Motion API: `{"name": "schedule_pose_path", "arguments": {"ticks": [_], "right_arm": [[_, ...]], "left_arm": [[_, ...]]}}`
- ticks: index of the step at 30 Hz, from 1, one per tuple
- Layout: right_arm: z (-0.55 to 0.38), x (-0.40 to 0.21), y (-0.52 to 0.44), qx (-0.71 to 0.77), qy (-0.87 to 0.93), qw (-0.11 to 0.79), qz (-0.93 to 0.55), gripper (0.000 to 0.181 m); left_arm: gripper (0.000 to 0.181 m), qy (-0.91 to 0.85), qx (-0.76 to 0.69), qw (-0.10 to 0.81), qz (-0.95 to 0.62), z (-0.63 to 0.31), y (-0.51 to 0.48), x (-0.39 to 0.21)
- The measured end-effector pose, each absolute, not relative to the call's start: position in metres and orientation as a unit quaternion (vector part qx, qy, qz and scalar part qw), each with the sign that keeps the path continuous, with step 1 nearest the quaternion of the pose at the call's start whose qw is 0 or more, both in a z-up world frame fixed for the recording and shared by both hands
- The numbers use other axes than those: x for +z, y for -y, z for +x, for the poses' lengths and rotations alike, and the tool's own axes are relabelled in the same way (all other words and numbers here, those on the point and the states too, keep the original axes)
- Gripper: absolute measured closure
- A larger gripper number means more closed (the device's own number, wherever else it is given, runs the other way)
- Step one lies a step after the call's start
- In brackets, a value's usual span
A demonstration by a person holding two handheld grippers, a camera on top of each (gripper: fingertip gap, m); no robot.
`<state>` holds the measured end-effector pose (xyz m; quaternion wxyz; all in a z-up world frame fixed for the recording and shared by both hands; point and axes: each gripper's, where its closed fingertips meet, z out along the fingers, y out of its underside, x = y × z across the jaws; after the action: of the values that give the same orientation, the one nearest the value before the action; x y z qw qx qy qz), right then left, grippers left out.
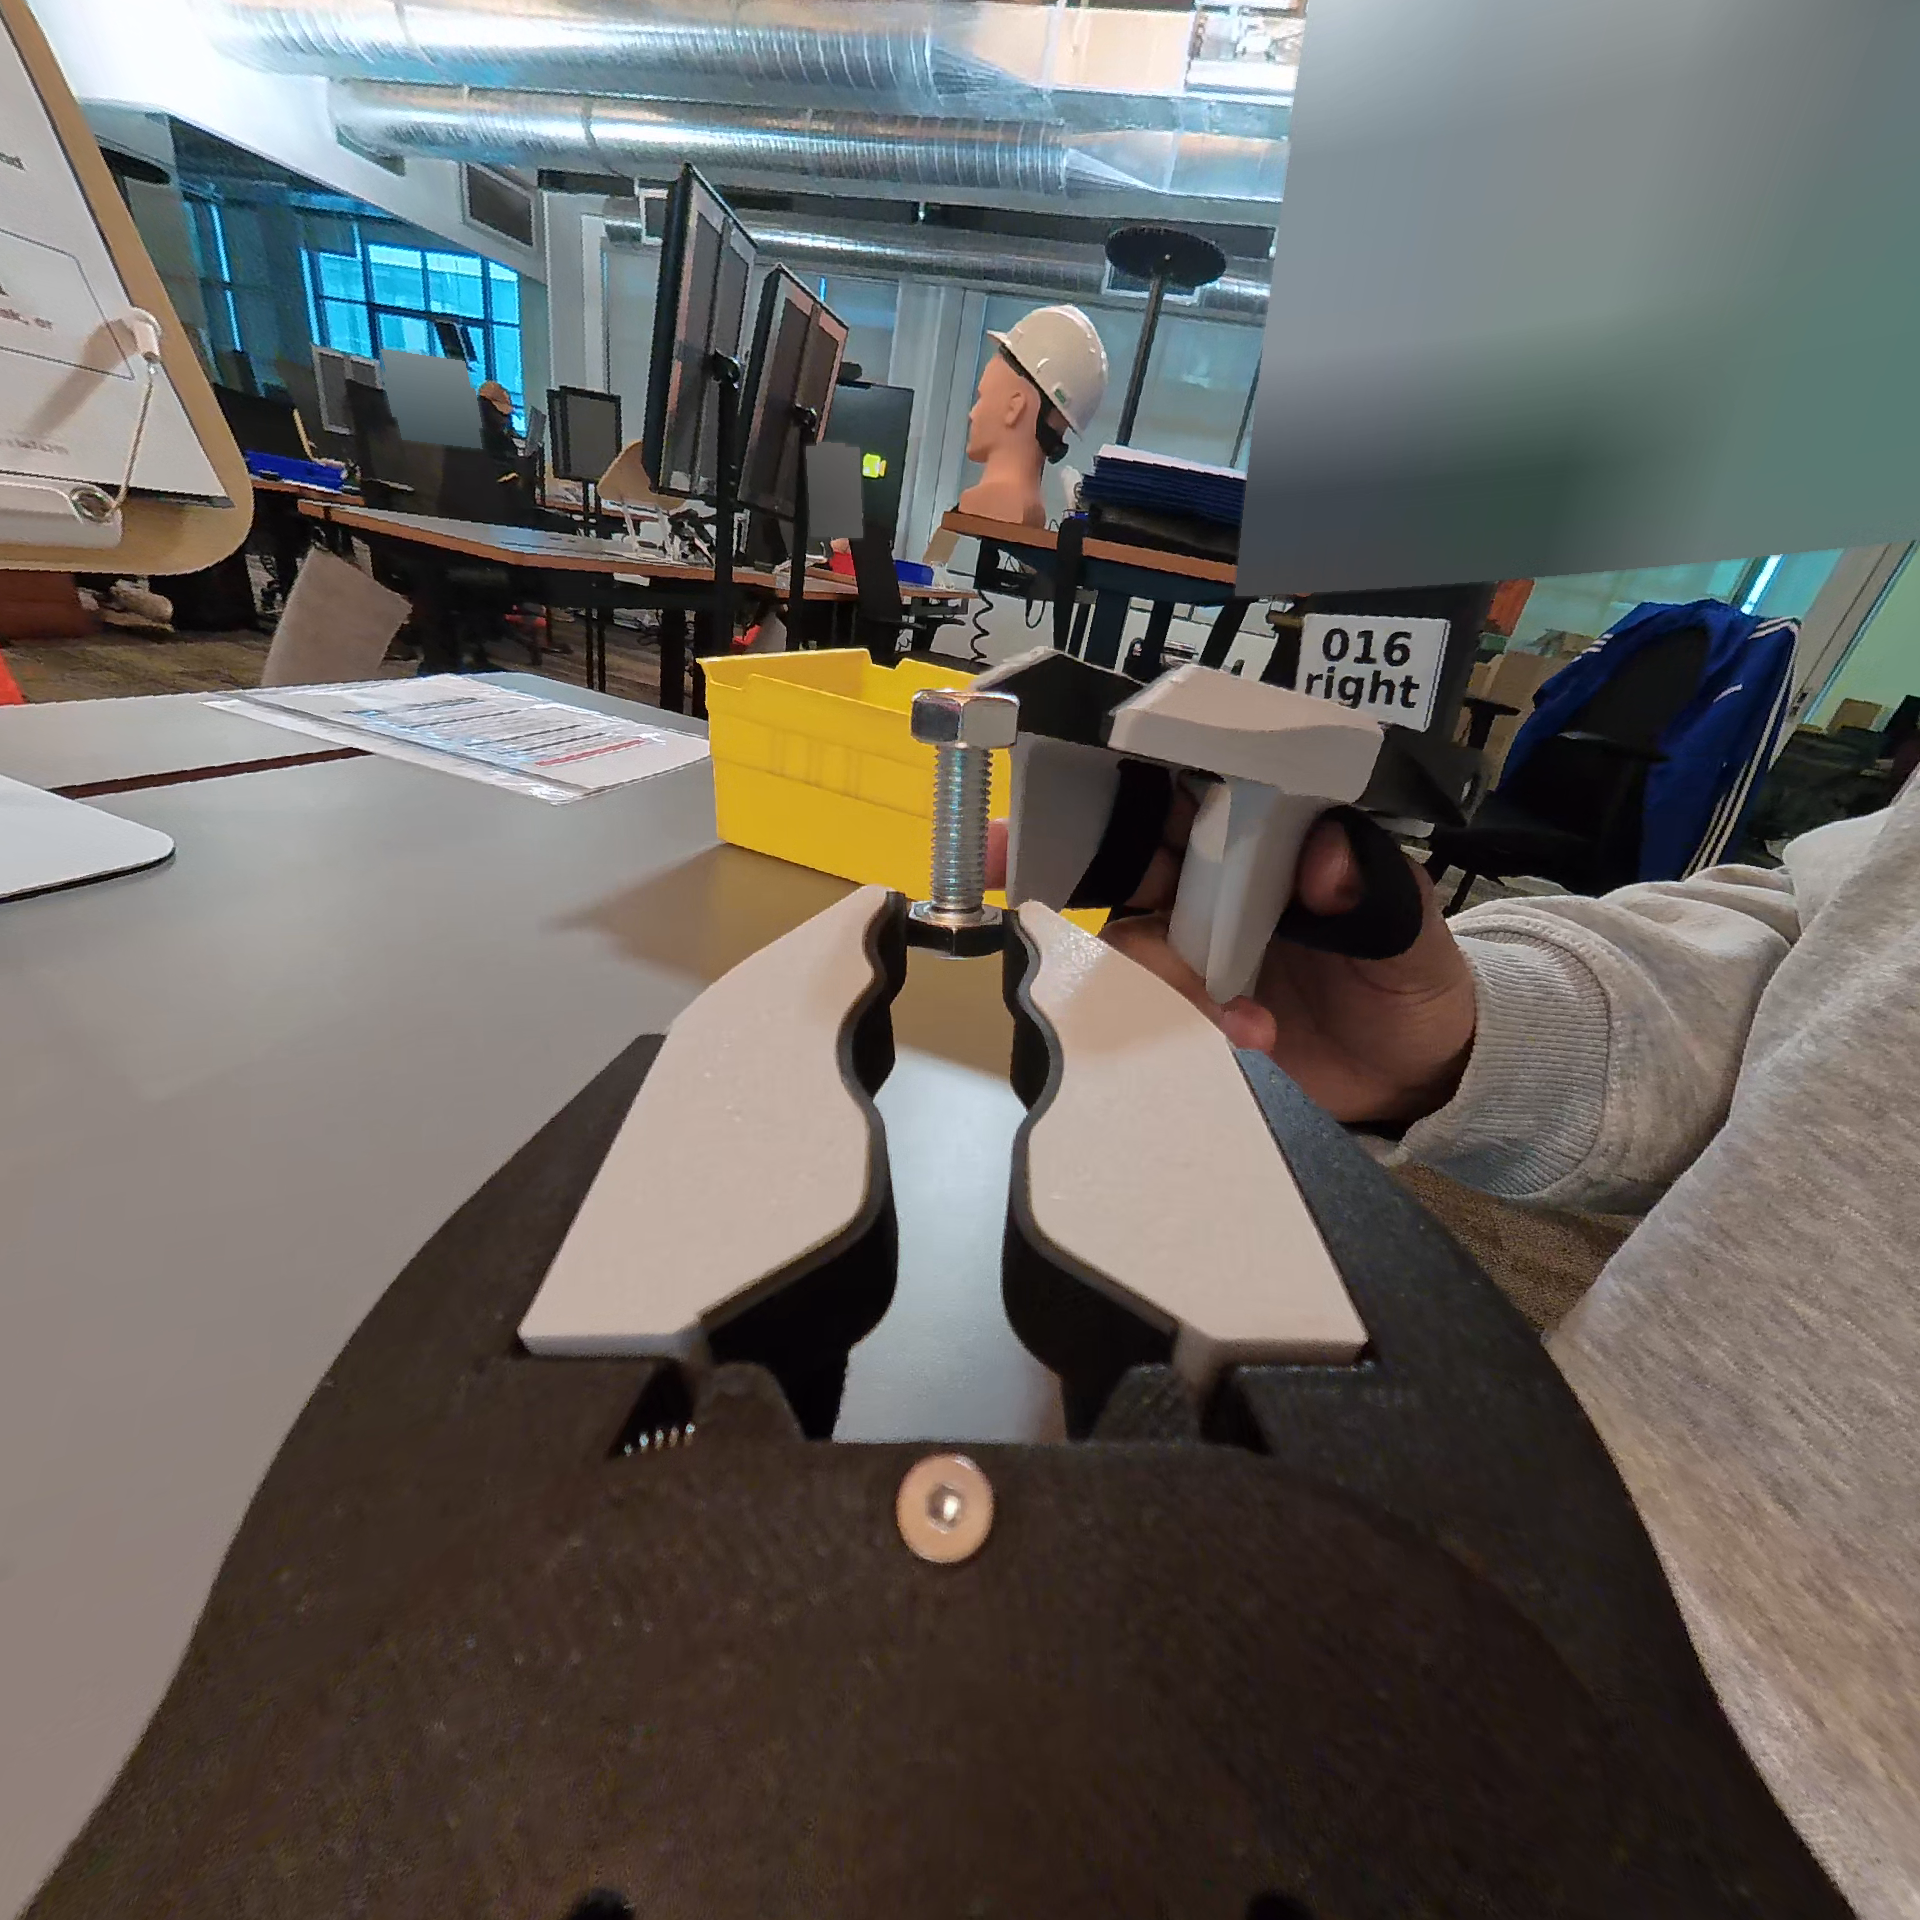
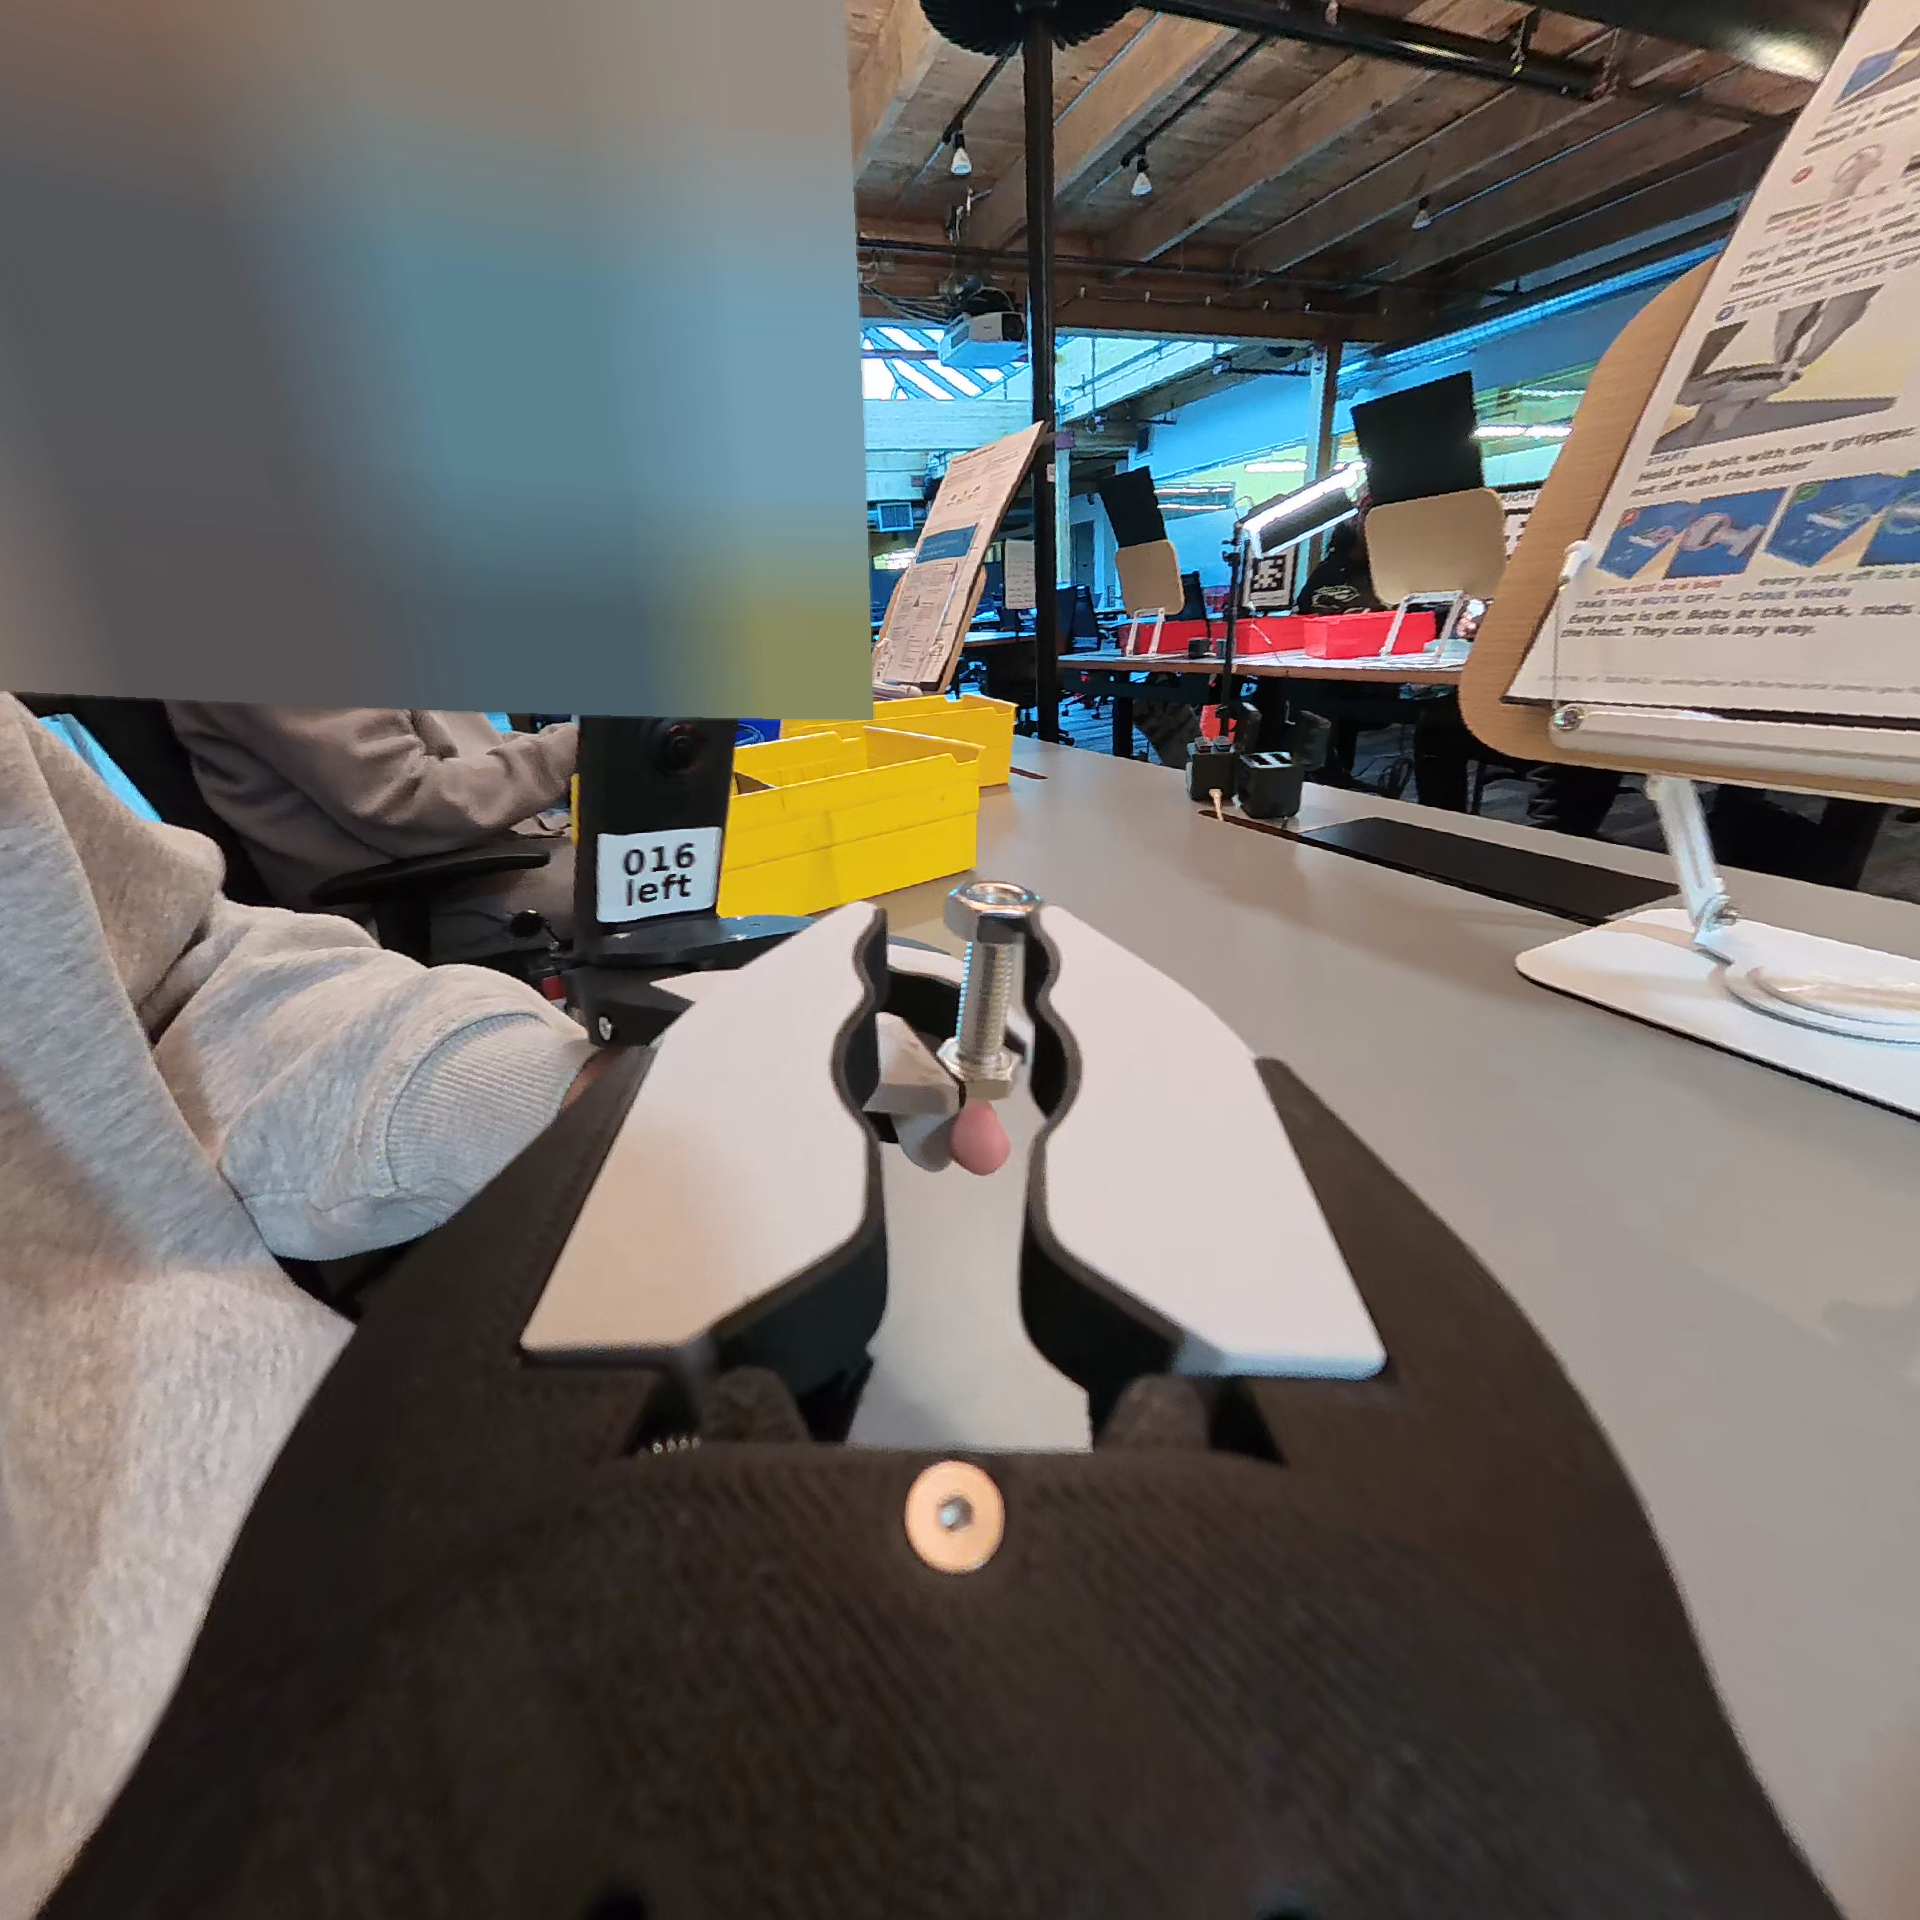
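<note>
Two grippers are meeting on one hex bolt [image 1: 961, 805] that is standing upright above the grey table [image 1: 343, 987]. The left gripper [image 1: 953, 928] is pinching the hex nut [image 1: 951, 932] at the lower end of the bolt between the very tips of its white fingers [image 1: 774, 1091]; the jaws are standing narrow, closed onto the nut, with the threaded shank rising straight up out of them to the hex head. The right gripper [image 2: 961, 940] is reaching in from the side. In the right wrist view the bolt [image 2: 987, 987] is sitting between its white fingers [image 2: 1153, 1132] near the tips, the head level with the tips and the nut [image 2: 982, 1075] lower in the gap. The jaws are standing narrow about the bolt, but whether the pads are actually pressing on it I cannot tell. In the left wrist view the right gripper [image 1: 1013, 831] is showing just right of the bolt, held by a hand [image 1: 1351, 997] in a grey sleeve, with one fingertip touching the shank. A fingertip [image 2: 979, 1141] is also peeking out just below the nut in the right wrist view. Beyond the jaws, a yellow bin [image 1: 821, 769] is sitting on the table behind the bolt. To the far side of the right gripper's jaws a document stand [image 2: 1714, 966] is holding a printed sheet.
</note>
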<state>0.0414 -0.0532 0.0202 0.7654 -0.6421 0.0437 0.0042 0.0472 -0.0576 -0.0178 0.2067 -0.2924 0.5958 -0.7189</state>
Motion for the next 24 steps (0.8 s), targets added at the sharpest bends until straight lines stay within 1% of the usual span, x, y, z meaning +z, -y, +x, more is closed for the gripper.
{"name": "schedule_pose_path", "arguments": {"ticks": [3,6,8,14,17,21,24], "right_arm": [[0.0444,0.0202,0.0535,-0.003,-0.049,0.767,-0.640,0.151],[0.0436,0.0186,0.0520,0.008,-0.050,0.765,-0.643,0.150],[0.0419,0.0187,0.0517,0.008,-0.045,0.765,-0.643,0.151],[0.0380,0.0201,0.0527,0.014,-0.035,0.765,-0.643,0.160],[0.0403,0.0207,0.0535,0.010,-0.041,0.766,-0.641,0.159],[0.0427,0.0202,0.0531,0.006,-0.046,0.767,-0.640,0.152],[0.0389,0.0196,0.0521,0.015,-0.039,0.765,-0.643,0.155]], "left_arm": [[0.163,-0.597,-0.719,0.206,-0.291,0.0466,0.0585,-0.0180],[0.163,-0.599,-0.718,0.205,-0.289,0.0461,0.0594,-0.0184],[0.163,-0.598,-0.718,0.206,-0.290,0.0465,0.0589,-0.0182],[0.163,-0.594,-0.720,0.206,-0.294,0.0478,0.0566,-0.0176],[0.163,-0.596,-0.719,0.206,-0.293,0.0473,0.0574,-0.0177],[0.163,-0.598,-0.718,0.205,-0.291,0.0468,0.0584,-0.0182],[0.163,-0.597,-0.718,0.207,-0.292,0.0473,0.0578,-0.0180]]}}
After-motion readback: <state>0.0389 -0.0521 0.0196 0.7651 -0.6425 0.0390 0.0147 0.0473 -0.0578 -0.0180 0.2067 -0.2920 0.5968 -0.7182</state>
